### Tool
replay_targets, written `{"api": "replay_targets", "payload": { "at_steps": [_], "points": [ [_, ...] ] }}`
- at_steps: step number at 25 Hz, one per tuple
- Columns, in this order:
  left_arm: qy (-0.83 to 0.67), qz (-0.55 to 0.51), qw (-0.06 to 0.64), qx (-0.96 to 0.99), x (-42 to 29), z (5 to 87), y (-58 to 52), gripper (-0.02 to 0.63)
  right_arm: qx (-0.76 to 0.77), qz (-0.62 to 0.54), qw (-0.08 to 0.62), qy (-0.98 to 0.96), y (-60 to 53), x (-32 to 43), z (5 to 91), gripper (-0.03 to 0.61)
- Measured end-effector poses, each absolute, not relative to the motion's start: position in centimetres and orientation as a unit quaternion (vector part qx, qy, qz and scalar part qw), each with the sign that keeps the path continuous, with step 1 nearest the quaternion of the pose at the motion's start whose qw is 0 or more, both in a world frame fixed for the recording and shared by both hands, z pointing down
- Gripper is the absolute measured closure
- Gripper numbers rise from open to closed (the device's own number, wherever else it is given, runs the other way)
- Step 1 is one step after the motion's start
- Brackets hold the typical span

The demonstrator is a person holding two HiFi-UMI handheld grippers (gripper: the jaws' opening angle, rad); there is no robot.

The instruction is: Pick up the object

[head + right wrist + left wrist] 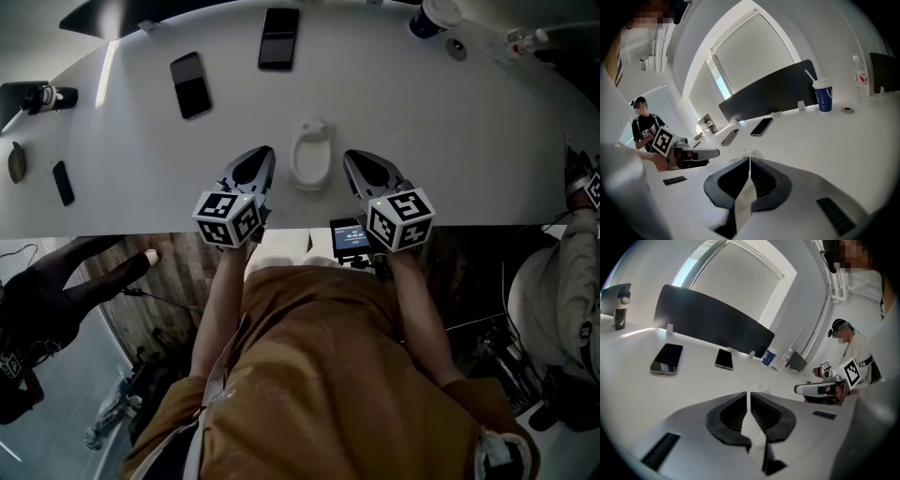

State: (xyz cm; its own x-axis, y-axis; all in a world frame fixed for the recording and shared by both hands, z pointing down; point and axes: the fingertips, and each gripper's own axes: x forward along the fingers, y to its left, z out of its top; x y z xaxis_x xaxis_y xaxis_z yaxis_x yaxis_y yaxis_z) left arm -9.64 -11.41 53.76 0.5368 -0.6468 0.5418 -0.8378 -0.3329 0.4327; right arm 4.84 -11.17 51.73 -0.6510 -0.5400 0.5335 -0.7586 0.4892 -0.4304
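Left claw (pixel 263 153) and right claw (pixel 352 157), both pinched together and empty, flank a smooth white oval object (pixel 310 156) on the plain white table (pixel 422 112).

Right tool (pixel 749 160), jaws together, white object (pixel 750 153) seemingly just ahead

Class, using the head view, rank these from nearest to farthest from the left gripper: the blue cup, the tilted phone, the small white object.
1. The small white object, just right of the left gripper.
2. The tilted phone, farther off to the upper left.
3. The blue cup, at the table's far right corner.
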Motion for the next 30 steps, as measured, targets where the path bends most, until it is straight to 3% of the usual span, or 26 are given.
{"api": "replay_targets", "payload": {
  "at_steps": [13,21,24,30],
  "points": [
    [-0.428,0.12,0.395,0.804,-8.5,55.0,-11.2,0.476,0.368,0.369,0.194,-0.831,-10.9,3.7,54.4,0.568],
    [-0.416,0.127,0.403,0.805,-8.3,55.8,-11.4,0.434,0.329,0.466,0.207,-0.794,-10.1,2.8,56.7,0.448],
    [-0.406,0.133,0.415,0.803,-8.4,56.5,-11.2,0.422,0.311,0.517,0.183,-0.776,-10.5,2.2,56.9,0.398],
    [-0.383,0.142,0.436,0.802,-7.7,57.0,-10.8,0.403,0.295,0.571,0.172,-0.747,-10.4,2.1,57.6,0.39]
  ]
}}
